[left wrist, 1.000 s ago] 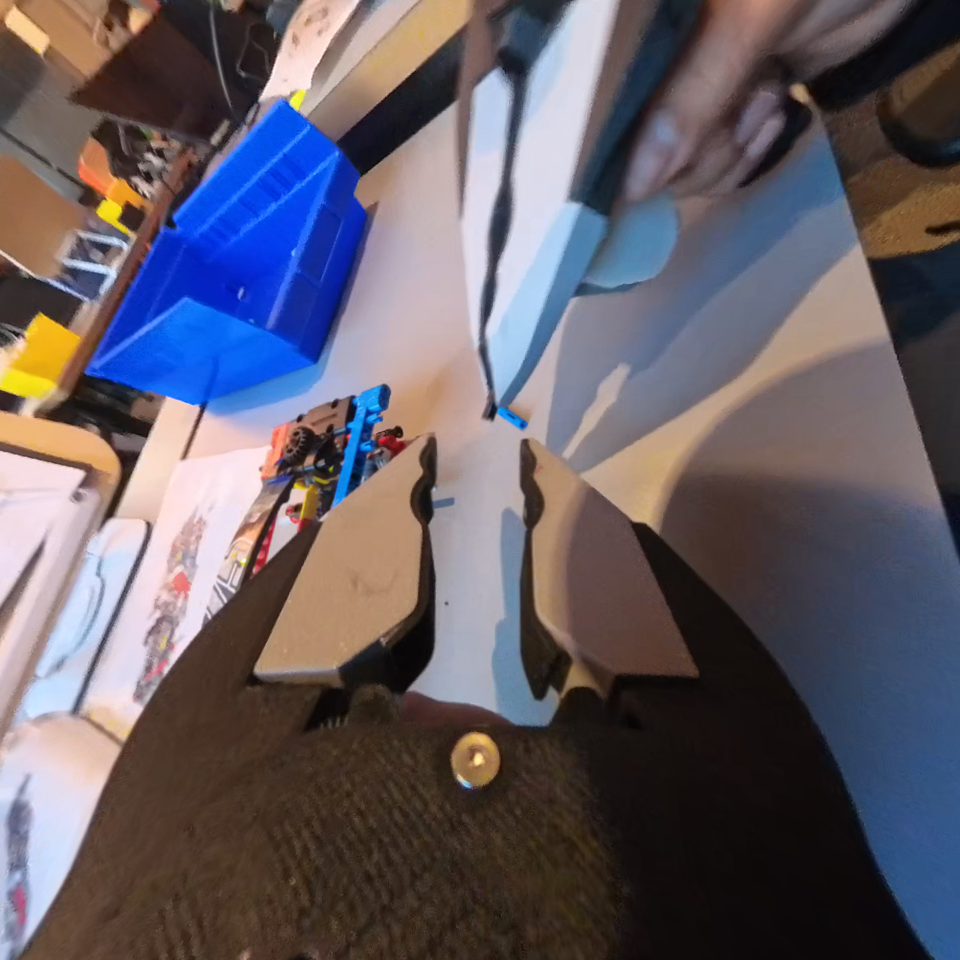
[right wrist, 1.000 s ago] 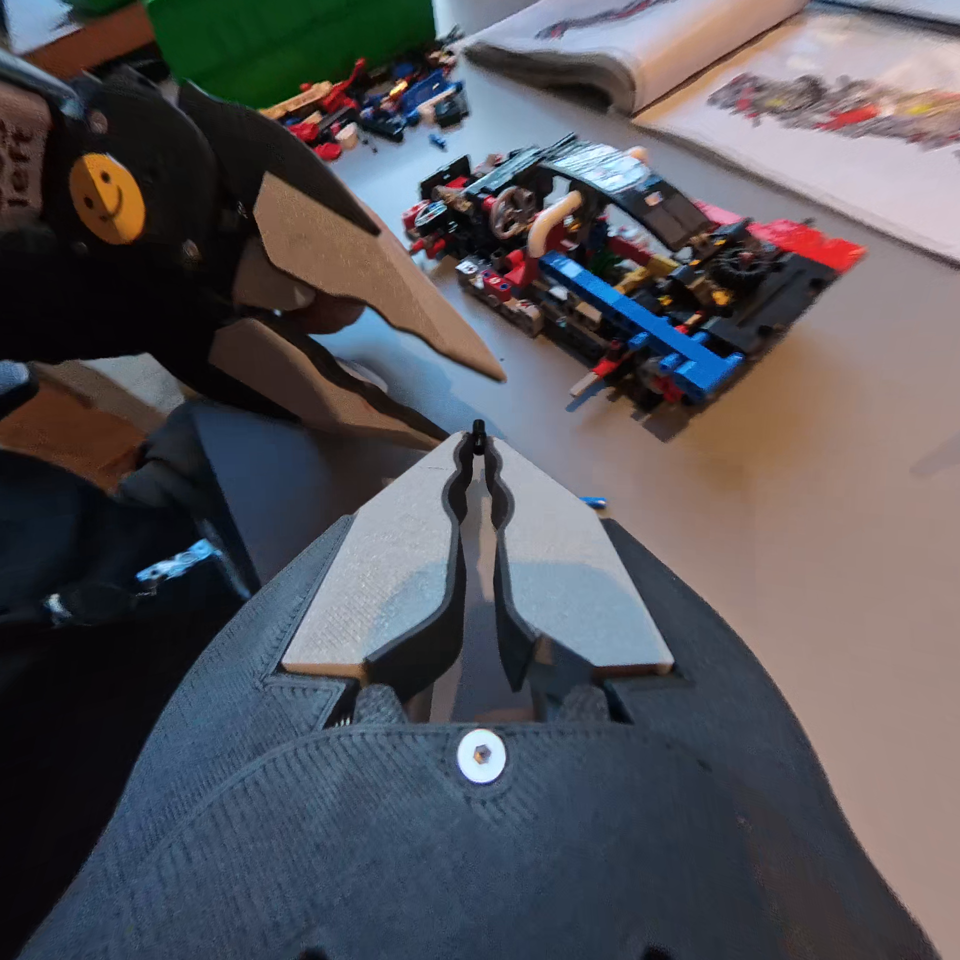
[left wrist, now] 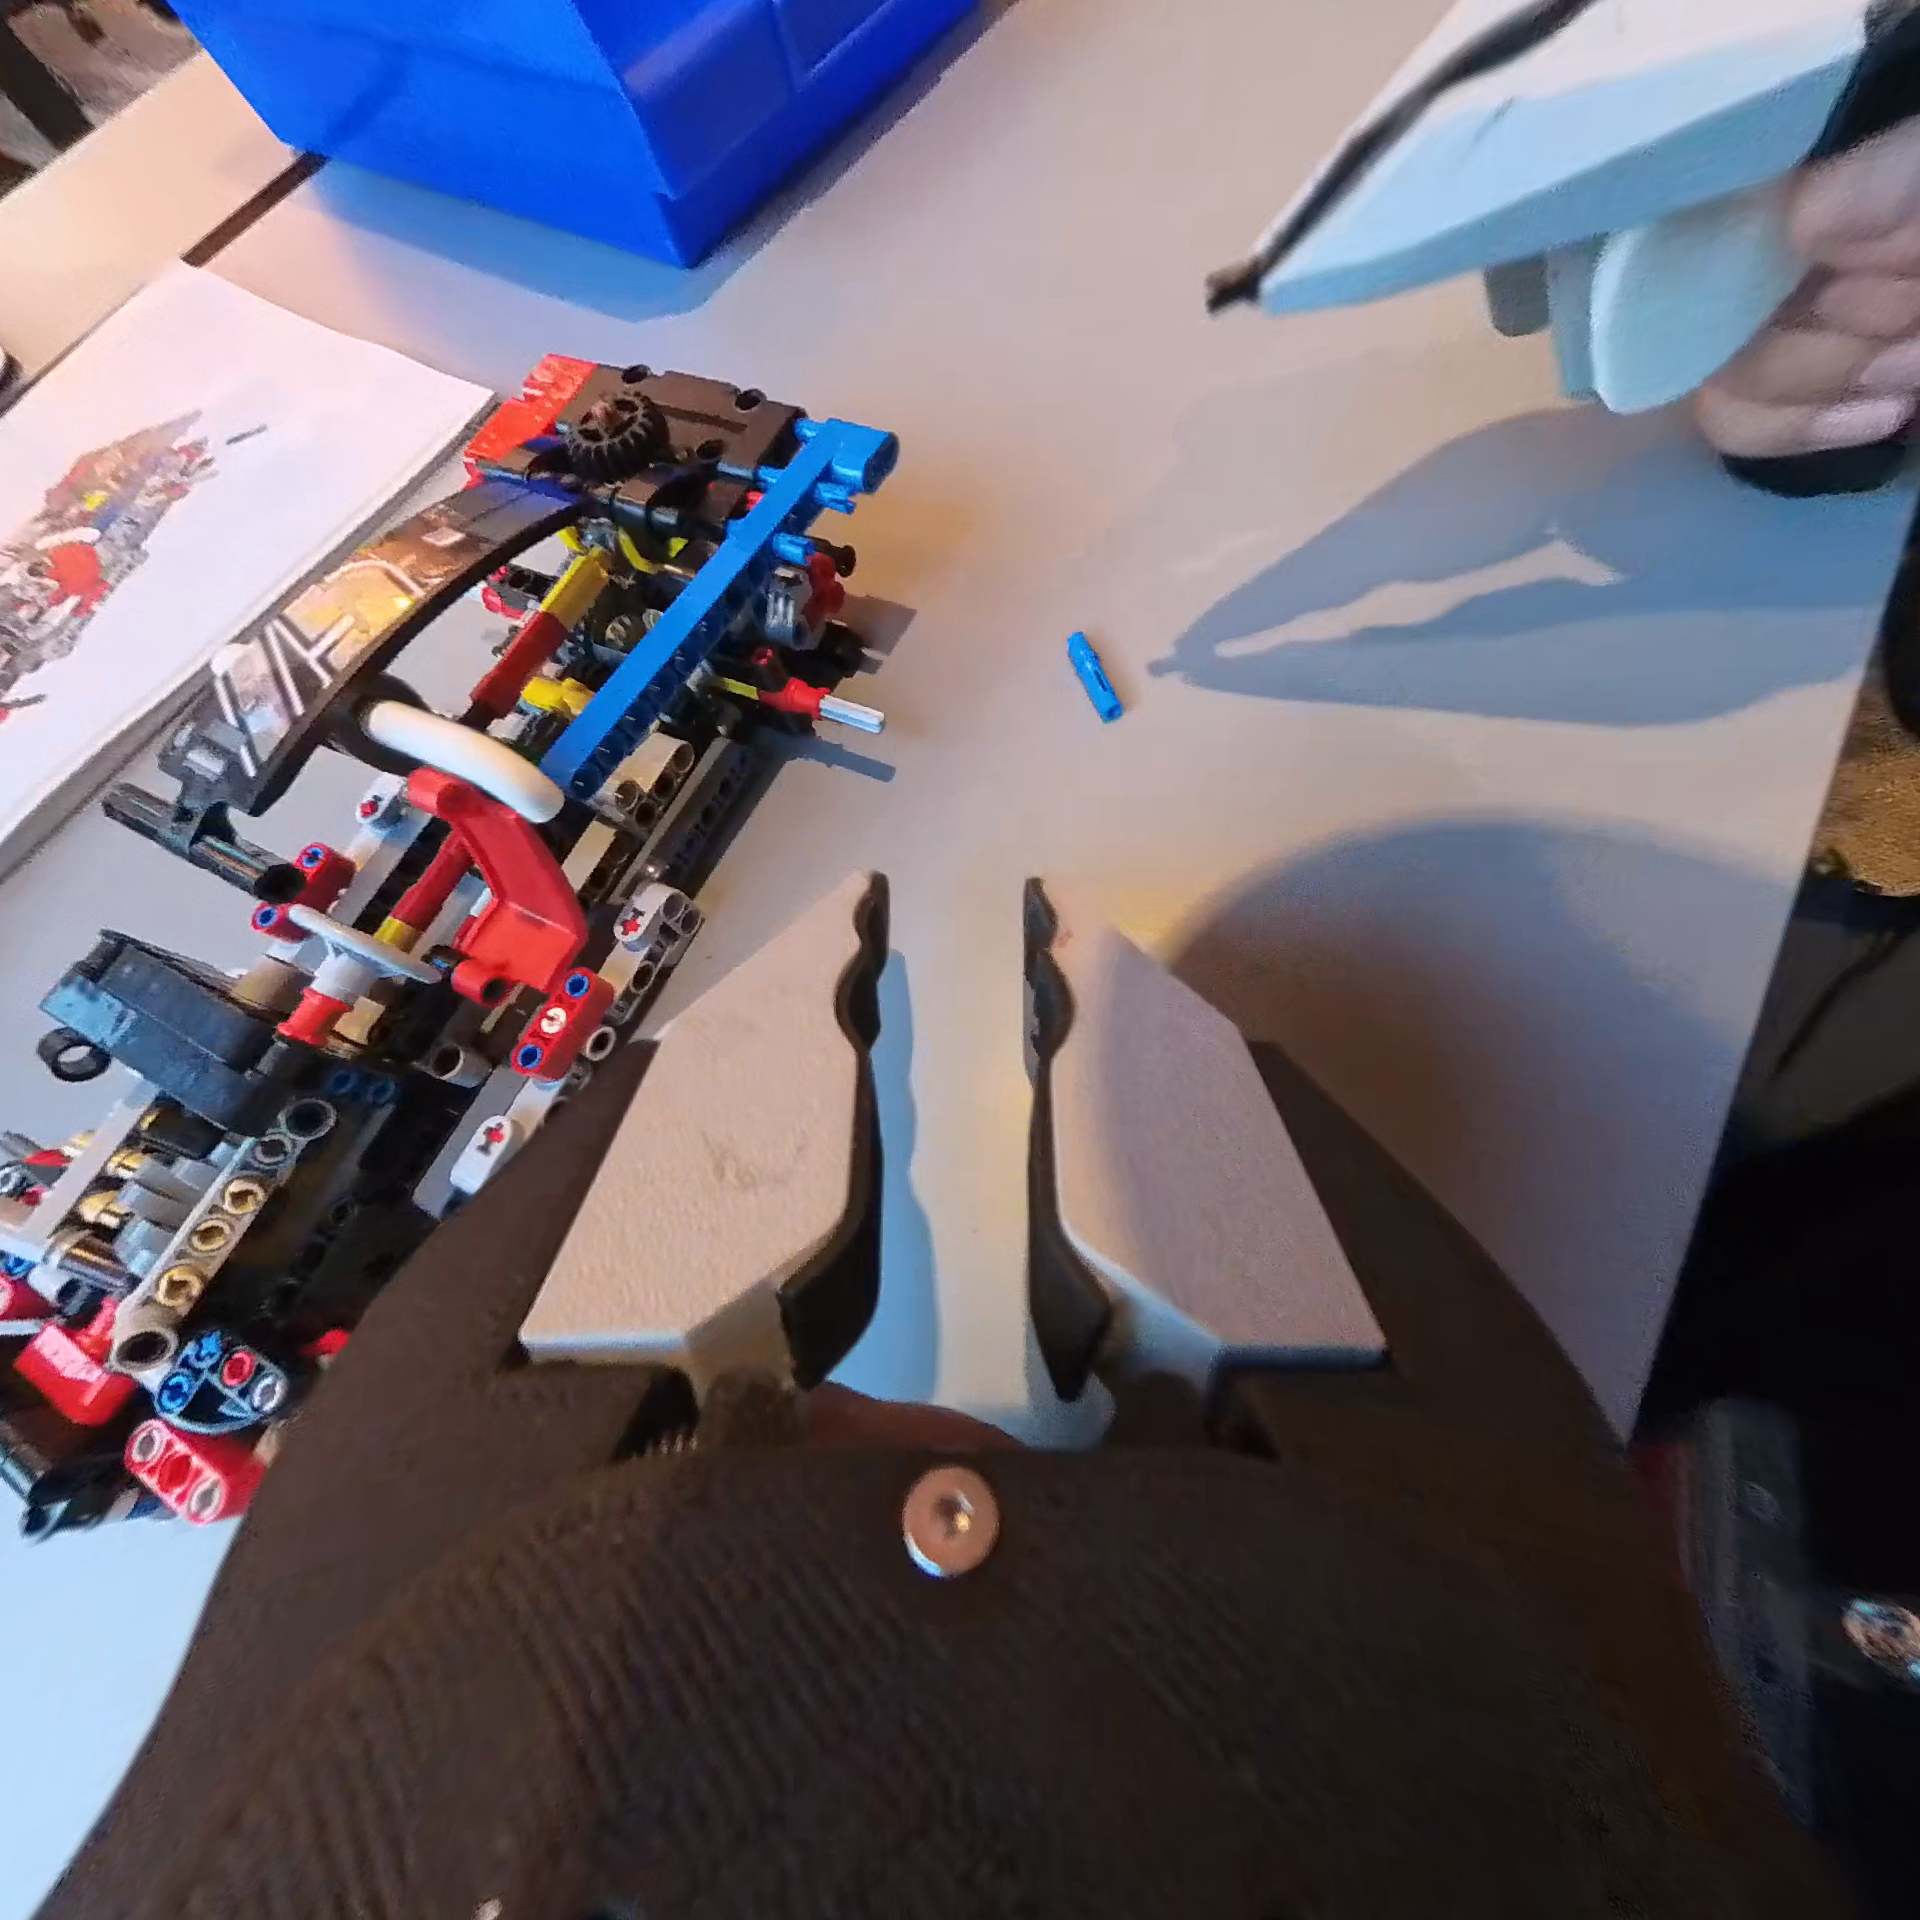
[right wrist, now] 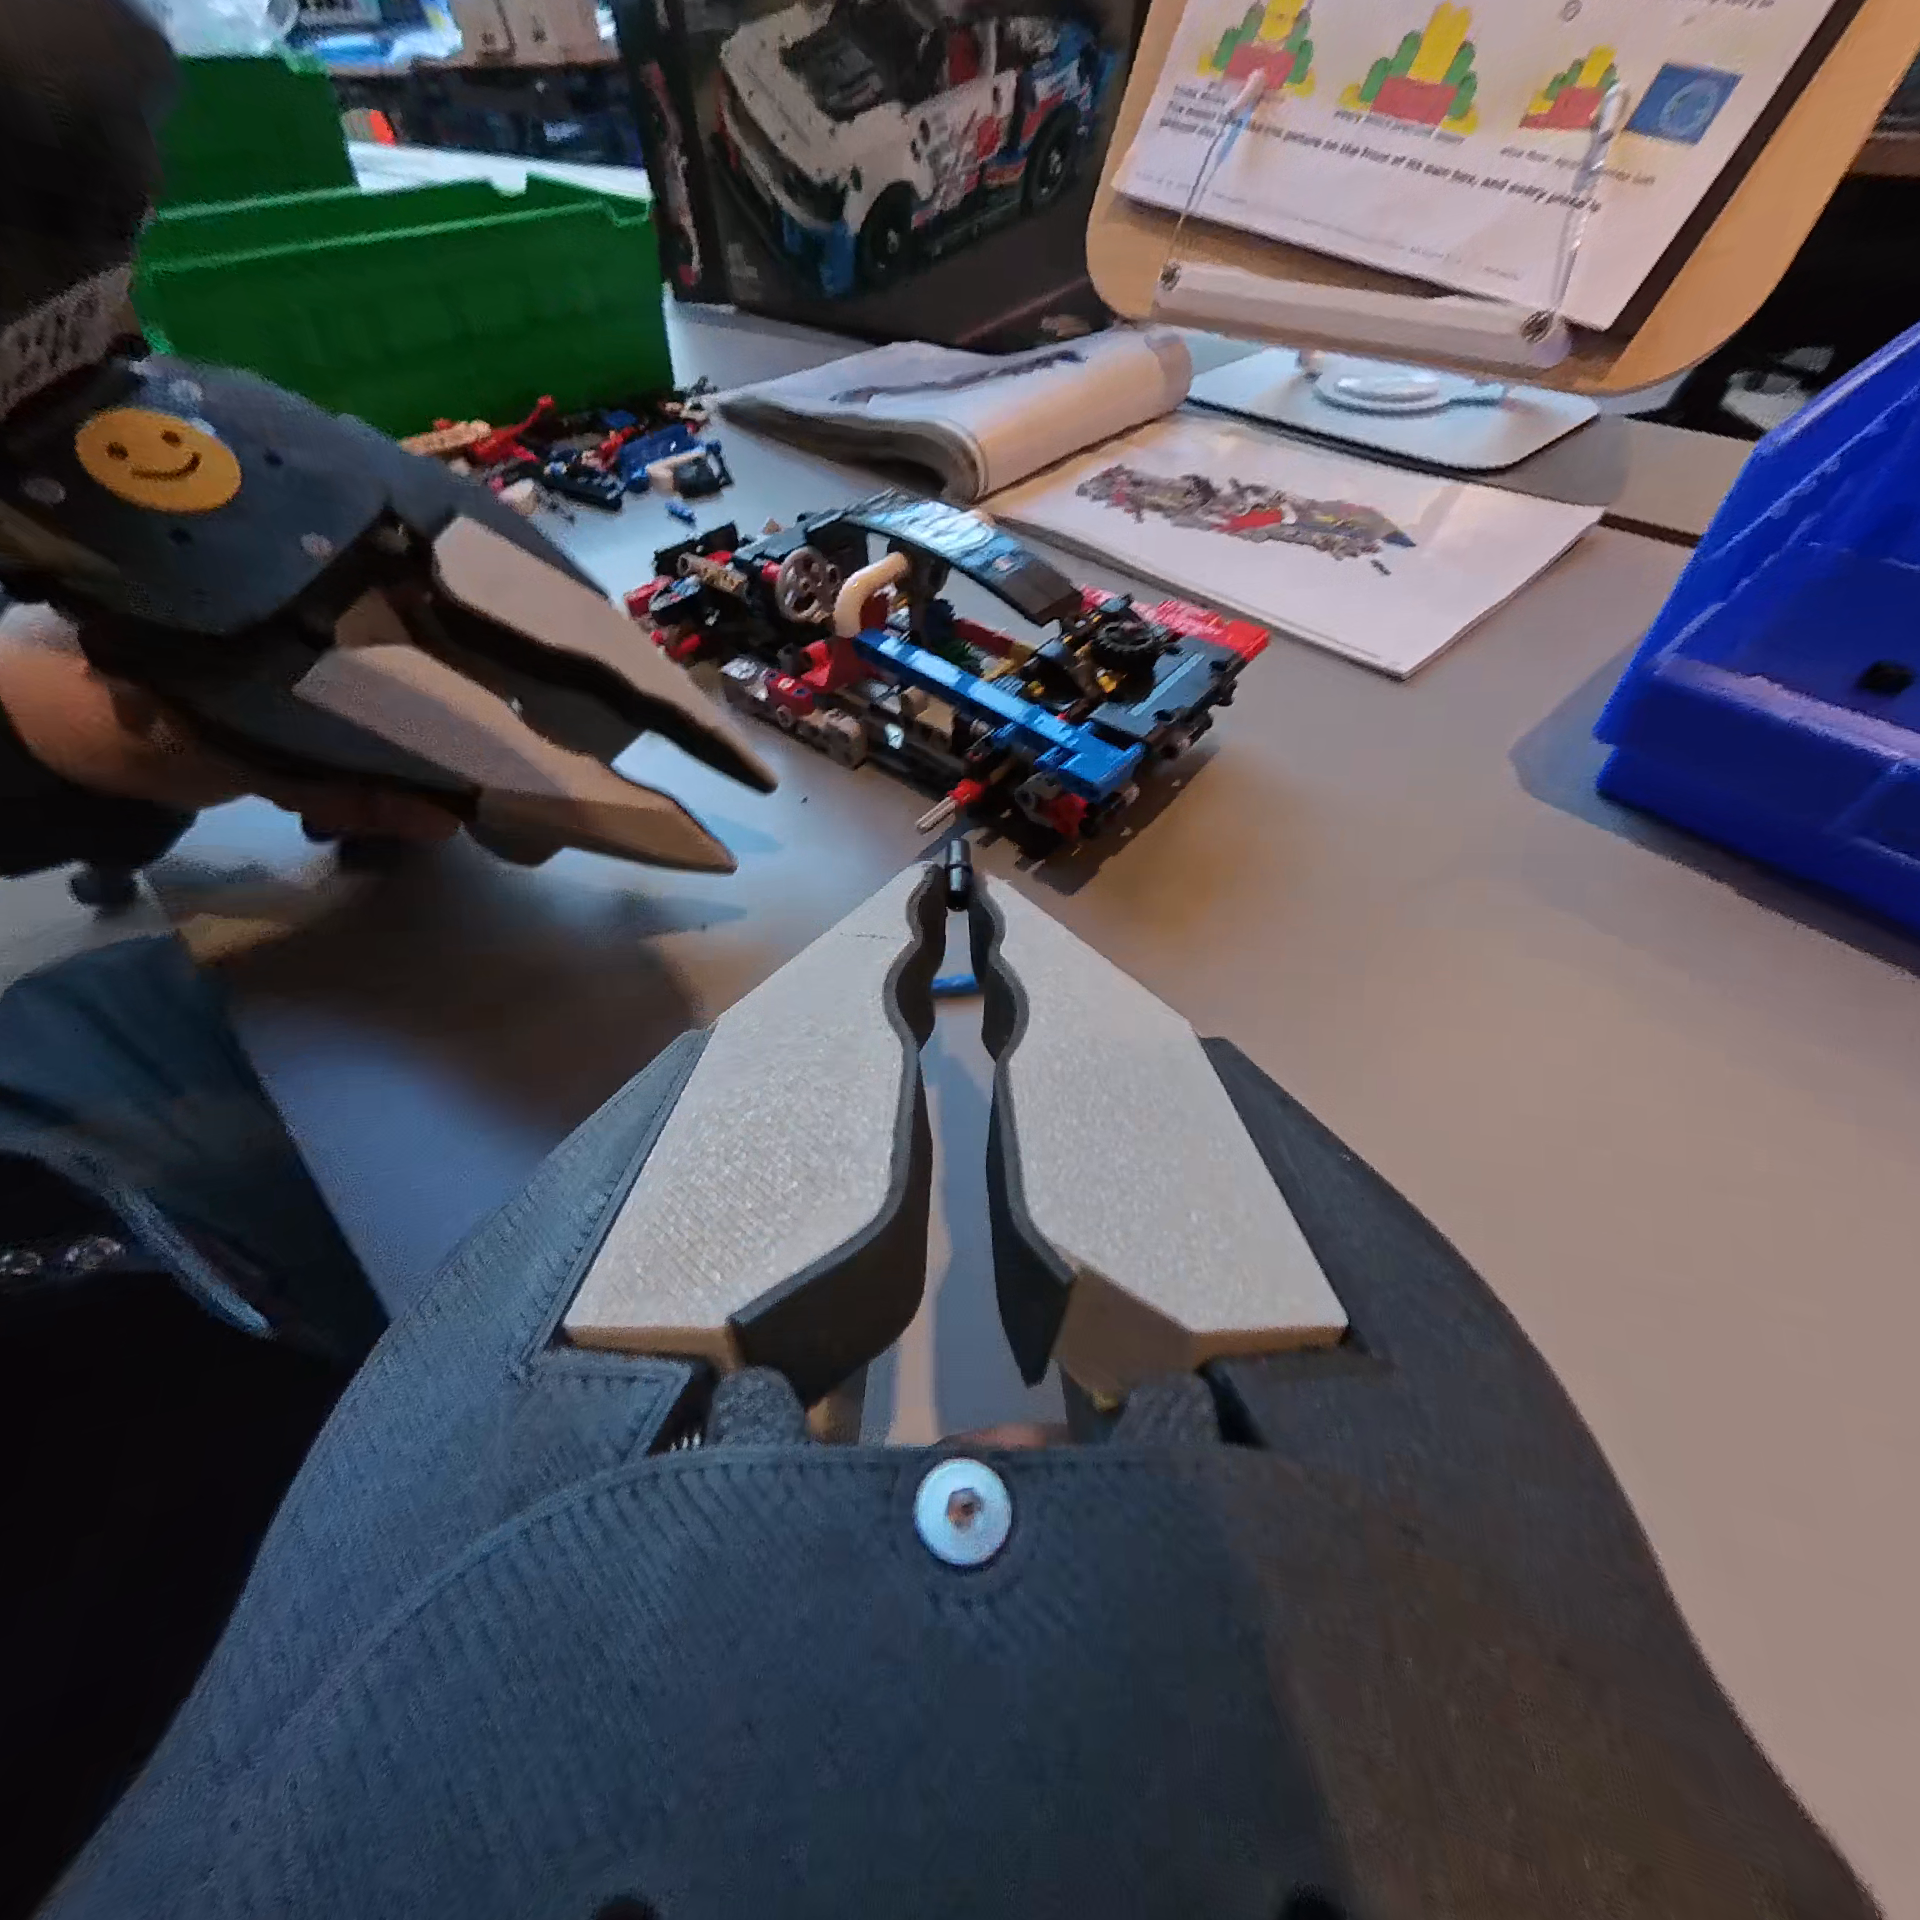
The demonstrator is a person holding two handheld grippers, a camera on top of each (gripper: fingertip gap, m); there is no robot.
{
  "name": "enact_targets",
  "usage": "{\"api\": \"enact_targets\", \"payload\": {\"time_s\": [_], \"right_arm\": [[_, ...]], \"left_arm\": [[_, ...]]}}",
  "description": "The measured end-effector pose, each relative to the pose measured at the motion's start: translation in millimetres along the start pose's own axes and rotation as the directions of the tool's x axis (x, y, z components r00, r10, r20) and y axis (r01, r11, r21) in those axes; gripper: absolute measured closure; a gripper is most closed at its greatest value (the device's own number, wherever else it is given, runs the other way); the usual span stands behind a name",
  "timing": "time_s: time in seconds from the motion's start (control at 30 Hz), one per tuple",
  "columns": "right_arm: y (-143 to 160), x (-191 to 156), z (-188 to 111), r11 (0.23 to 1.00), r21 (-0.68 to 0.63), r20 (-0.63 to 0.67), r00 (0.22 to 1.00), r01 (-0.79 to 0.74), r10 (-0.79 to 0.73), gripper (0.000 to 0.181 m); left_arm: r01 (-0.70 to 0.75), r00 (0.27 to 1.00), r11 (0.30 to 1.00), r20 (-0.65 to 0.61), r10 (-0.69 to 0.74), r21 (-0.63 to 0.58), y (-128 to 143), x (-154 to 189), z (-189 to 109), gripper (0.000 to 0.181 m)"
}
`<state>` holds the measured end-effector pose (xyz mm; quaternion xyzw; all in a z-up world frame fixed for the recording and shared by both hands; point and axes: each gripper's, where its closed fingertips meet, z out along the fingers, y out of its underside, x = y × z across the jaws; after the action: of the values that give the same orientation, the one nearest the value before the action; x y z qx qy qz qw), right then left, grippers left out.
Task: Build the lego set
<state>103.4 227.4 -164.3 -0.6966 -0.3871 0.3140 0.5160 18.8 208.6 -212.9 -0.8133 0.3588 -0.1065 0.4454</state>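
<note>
— Left gripper?
— Jaws parted, gripping nothing, tips above bare table. The half-built Lego car sits at its ten o'clock, a loose blue pin at one o'clock.
— Right gripper?
— Nearly closed, pinching a small black pin at its tips, with the car at twelve o'clock, just beyond.

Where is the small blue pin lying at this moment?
In the left wrist view, the small blue pin lies loose on the table, right of the lego car, ahead of the open left gripper.
</note>
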Motion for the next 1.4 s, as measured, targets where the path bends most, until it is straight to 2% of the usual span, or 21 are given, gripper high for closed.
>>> {"api": "enact_targets", "payload": {"time_s": [0.27, 0.53, 0.97, 1.17, 1.4], "right_arm": [[-24.6, 28.7, 28.4, 0.993, 0.114, -0.035, 0.999, -0.022, 0.026, 0.181], [-44.0, 43.5, 26.7, 0.967, 0.255, -0.108, 0.993, -0.008, 0.037, 0.181], [-45.0, 46.4, 27.8, 0.965, 0.263, -0.116, 0.992, -0.011, 0.043, 0.181], [-48.3, 47.8, 22.2, 0.951, 0.303, -0.076, 0.993, -0.059, 0.086, 0.181], [-45.8, 42.7, 27.7, 0.958, 0.275, -0.026, 0.996, -0.078, 0.088, 0.181]], "left_arm": [[0.034, 0.993, 0.999, -0.111, -0.030, 0.029, -5.3, -3.8, 3.5, 0.159], [0.107, 0.977, 0.982, -0.201, -0.075, 0.153, -19.6, -5.6, -9.7, 0.170], [0.143, 0.973, 0.959, -0.210, -0.092, 0.244, -31.1, -16.4, -16.4, 0.177], [0.137, 0.979, 0.967, -0.179, -0.099, 0.214, -28.1, -18.9, -11.7, 0.177], [0.153, 0.976, 0.968, -0.181, -0.117, 0.200, -28.9, -22.4, -6.8, 0.178]]}}
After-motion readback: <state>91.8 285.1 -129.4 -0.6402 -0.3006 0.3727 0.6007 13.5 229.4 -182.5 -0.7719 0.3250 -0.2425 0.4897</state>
